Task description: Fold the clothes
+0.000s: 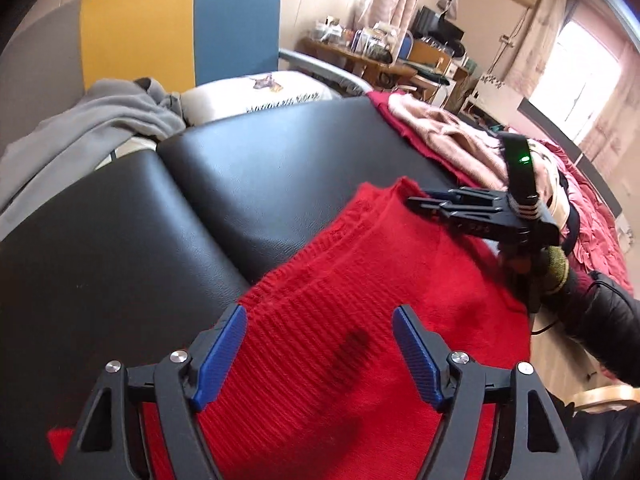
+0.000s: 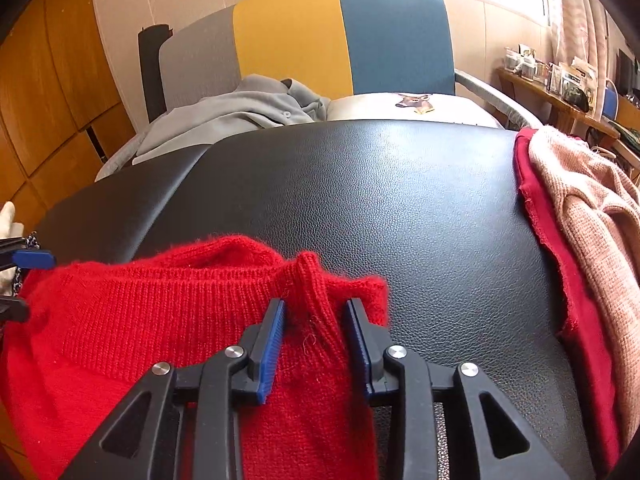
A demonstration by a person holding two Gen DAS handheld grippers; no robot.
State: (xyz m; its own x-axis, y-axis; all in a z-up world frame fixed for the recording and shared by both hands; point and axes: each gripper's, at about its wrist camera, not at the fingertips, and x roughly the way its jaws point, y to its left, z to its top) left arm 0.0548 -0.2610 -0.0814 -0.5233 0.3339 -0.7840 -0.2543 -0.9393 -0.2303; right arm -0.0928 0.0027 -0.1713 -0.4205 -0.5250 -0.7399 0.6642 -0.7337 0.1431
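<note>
A red knit sweater [image 1: 360, 300] lies on a black padded surface [image 1: 248, 168]. My left gripper [image 1: 320, 320] is open above the sweater's ribbed edge, with nothing between the blue pads. My right gripper [image 2: 316, 312] has its jaws closed on a bunched fold of the red sweater [image 2: 160, 312] near its far edge. The right gripper [image 1: 424, 202] also shows in the left wrist view at the sweater's far corner. A tip of the left gripper [image 2: 34, 259] shows at the left edge of the right wrist view.
A pink knit garment [image 2: 592, 208] on a dark red cloth [image 2: 552, 220] lies at the right of the black surface [image 2: 360, 184]. A grey garment [image 2: 240, 108] and a white printed one [image 2: 412, 106] lie behind, before a grey-yellow-blue chair back [image 2: 320, 40]. A cluttered desk [image 1: 380, 52] stands far back.
</note>
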